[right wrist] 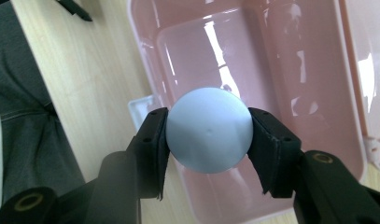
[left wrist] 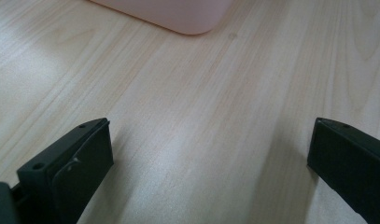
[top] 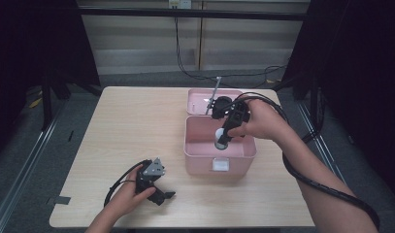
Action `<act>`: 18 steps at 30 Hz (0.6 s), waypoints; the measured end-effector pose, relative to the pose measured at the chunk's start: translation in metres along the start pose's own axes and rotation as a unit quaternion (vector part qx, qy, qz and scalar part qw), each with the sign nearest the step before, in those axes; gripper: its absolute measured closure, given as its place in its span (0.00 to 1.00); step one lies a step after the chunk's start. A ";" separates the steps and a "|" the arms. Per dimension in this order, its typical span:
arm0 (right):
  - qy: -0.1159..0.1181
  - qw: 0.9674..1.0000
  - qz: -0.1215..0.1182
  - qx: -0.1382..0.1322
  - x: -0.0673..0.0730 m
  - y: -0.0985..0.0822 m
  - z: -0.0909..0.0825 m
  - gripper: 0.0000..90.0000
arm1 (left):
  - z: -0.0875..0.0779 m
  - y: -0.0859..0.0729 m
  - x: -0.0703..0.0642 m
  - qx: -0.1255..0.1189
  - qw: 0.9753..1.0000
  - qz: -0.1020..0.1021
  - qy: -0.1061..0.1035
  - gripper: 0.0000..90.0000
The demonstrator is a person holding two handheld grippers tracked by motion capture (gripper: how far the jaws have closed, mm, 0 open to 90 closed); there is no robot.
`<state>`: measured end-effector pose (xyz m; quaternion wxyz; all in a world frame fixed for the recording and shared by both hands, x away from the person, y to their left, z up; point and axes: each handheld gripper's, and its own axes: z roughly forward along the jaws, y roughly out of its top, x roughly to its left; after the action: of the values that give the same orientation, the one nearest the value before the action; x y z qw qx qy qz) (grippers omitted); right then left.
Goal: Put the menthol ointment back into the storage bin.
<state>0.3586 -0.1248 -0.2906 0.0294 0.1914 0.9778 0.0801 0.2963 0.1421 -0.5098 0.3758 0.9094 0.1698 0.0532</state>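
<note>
From above, the right gripper (top: 222, 141) hangs over the open pink box (top: 200, 158), jaws pointing down into it and clamped on a pale blue ball (top: 219, 133), which sits just above the box's floor rather than on it; I'd judge the ball is either being lowered in or being lifted out, and the pictures don't settle which. The box's lid (top: 201, 97) lies flipped back on the far side of the box, which leaves the top free for the reach. The left gripper (top: 162, 195) rests low on the table (top: 132, 126), near the box's front left corner, seemingly parked out of the way. Along the left gripper's own jaws, they stand wide apart with bare table (left wrist: 201, 116) between them and a corner of the box (left wrist: 178, 14) ahead. Along the right gripper's jaws, both pads press the ball (right wrist: 208, 130) from opposite sides, with the box's glossy interior (right wrist: 281, 70) beneath it.
</note>
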 end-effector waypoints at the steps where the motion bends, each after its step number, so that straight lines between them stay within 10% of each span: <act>1: -0.001 1.000 -0.003 0.000 -0.001 0.003 0.002 0.57 | 0.000 0.000 0.000 0.000 1.000 0.000 0.000 0.00; 18: 0.002 1.000 -0.008 0.006 -0.010 0.031 0.047 0.57 | 0.000 0.000 0.000 -0.001 1.000 -0.002 -0.001 0.00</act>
<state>0.3830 -0.0937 -0.3315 0.0271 0.1833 0.9799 0.0739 0.2962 0.1421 -0.5099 0.3773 0.9087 0.1708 0.0521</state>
